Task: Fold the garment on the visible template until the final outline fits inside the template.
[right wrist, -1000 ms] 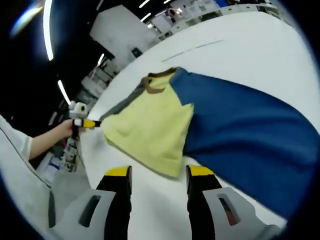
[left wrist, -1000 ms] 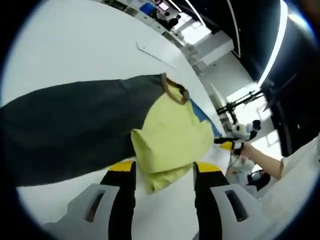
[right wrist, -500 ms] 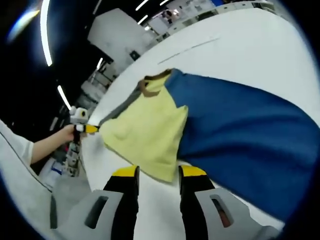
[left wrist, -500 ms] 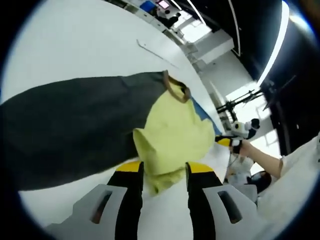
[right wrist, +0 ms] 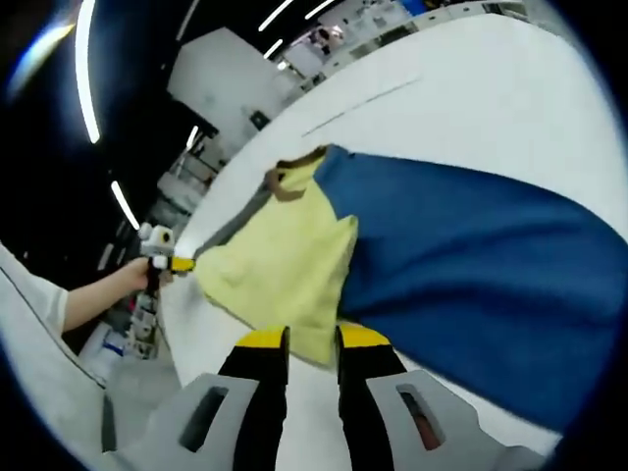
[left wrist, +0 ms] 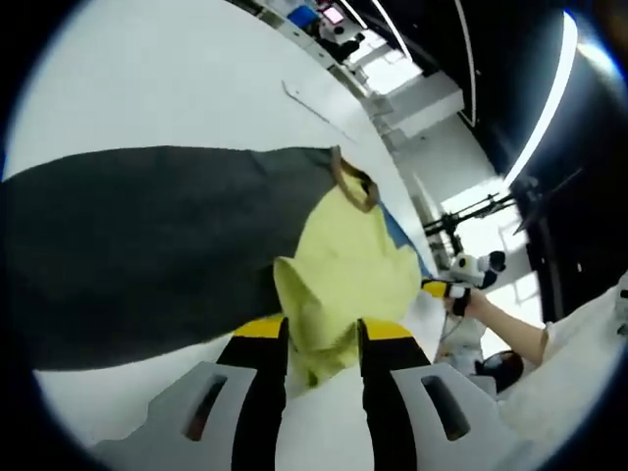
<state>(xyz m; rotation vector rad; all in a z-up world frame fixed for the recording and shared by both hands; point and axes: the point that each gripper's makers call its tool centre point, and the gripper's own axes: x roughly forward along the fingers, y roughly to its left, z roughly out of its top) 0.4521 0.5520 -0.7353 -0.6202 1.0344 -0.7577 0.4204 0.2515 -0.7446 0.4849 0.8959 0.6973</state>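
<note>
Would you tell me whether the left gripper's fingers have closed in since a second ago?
Yes. The left gripper has narrowed its fingers onto the yellow sleeve lying between them.

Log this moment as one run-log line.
left gripper: shut on garment yellow corner | right gripper: shut on yellow corner | table: garment flat

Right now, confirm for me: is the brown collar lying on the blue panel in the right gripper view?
No, the brown collar sits at the yellow panel's top, beside the blue panel.

Bright overhead strips, fisheye-warped edges
</note>
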